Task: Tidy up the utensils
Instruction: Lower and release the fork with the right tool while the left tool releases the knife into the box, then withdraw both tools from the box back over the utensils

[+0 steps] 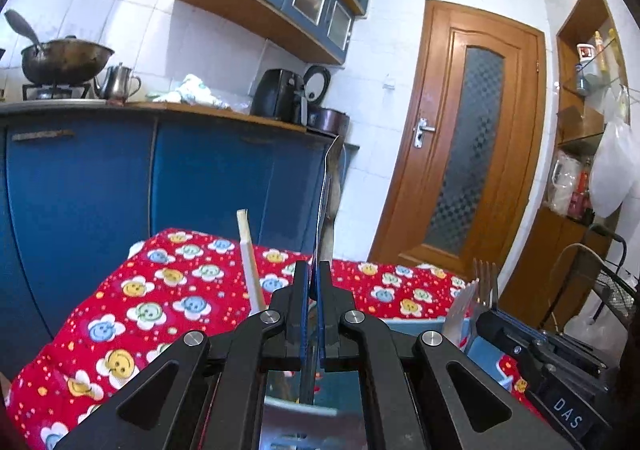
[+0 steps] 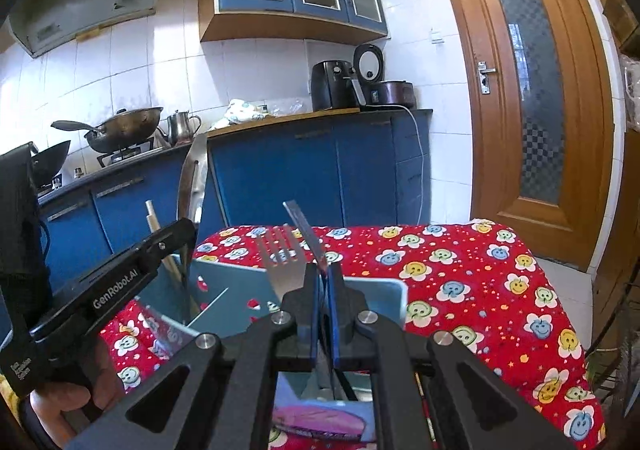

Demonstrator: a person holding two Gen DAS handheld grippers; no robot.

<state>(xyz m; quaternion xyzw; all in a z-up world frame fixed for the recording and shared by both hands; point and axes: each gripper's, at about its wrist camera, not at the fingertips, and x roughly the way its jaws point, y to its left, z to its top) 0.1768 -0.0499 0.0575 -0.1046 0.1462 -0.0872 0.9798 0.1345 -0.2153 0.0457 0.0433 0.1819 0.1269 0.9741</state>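
Two claws, each clamped on a utensil: left claw grips an upright knife; right claw grips a tilted flat handle, over the blue holder.

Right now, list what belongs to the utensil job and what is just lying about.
Job: blue holder, fork, chopstick, long metal utensil in left tool, flat metal utensil in right tool.
Lying about: wok, kettle, air fryer, rice cooker.
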